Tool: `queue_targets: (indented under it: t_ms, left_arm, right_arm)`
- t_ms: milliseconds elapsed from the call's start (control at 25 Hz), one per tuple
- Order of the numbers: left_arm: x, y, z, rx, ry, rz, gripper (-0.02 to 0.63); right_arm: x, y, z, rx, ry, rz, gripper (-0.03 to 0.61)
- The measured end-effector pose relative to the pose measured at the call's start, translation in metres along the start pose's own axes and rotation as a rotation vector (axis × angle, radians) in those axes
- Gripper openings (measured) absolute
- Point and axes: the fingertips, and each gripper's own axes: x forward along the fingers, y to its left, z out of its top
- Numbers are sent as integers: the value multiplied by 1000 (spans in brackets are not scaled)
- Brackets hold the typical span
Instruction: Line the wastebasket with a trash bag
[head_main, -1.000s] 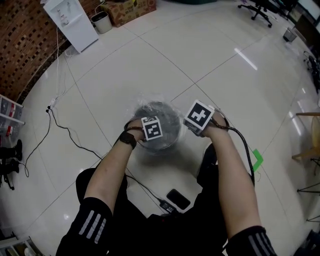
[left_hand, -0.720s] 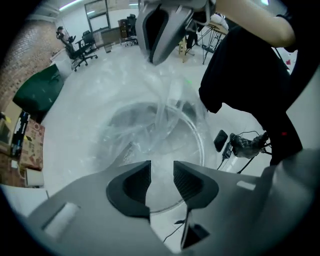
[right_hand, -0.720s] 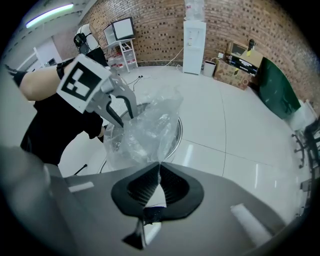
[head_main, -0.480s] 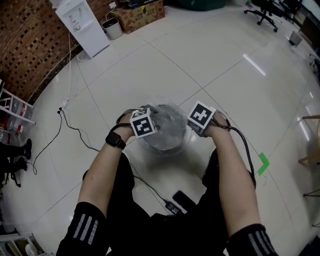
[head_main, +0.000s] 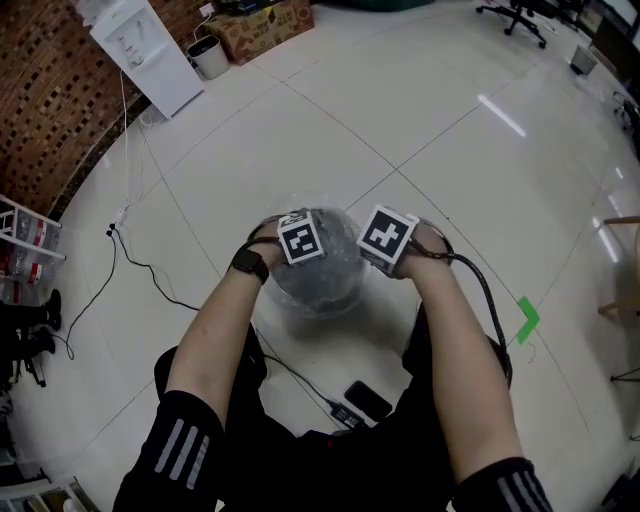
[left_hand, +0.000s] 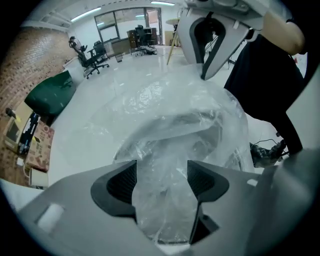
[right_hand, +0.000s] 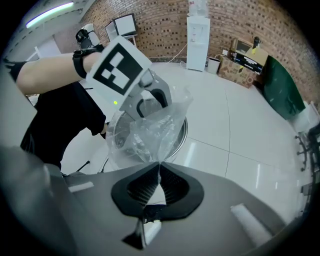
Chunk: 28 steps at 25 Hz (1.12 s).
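1. Standing on the white tile floor (head_main: 450, 150), the round metal wastebasket (head_main: 318, 285) sits just in front of the person's knees, and both grippers hang above its mouth.
2. A clear trash bag (right_hand: 150, 127) is bunched over the basket's opening, and its crinkled film rises from the rim towards both grippers.
3. The left gripper (left_hand: 161, 182) is over the left side of the basket's mouth in the head view and points steeply down.
4. Its jaws are opening and stand wide apart. A loose fold of the bag lies in the gap between them, but the pads do not press on it.
5. The right gripper (right_hand: 159, 172) is over the right side of the basket and also points steeply down.
6. Its jaws are clenched together on a thin pinch of the bag's edge, and the film fans out from that pinch down towards the rim.
7. The two grippers are near each other with the bag between them. In the left gripper view, the right gripper's tip meets the top of the film.
8. A dark phone (head_main: 368, 400) lies on the floor by the person's legs, beside a black cable (head_main: 290, 370).
9. A green tape mark (head_main: 527, 320) is on the tiles, well apart from the basket on its right.
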Motion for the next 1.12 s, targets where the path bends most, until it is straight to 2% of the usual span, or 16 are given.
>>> queue_targets:
  t_ms: [200, 560, 720, 880, 1120]
  left_arm:
    - [43, -11, -3, -9, 31, -67, 311]
    - [97, -26, -8, -16, 23, -101, 311]
    - [116, -27, -11, -37, 27, -109, 311]
    - [133, -29, -21, -73, 43, -136, 311]
    - [153, -41, -24, -79, 58, -181, 311]
  right_arm:
    - [0, -11, 1, 34, -36, -12, 8]
    - [19, -26, -35, 94, 48, -29, 8]
    - [24, -24, -32, 77, 72, -37, 8]
    - [30, -20, -15, 14, 44, -30, 8]
    - [33, -20, -23, 29, 78, -23, 8]
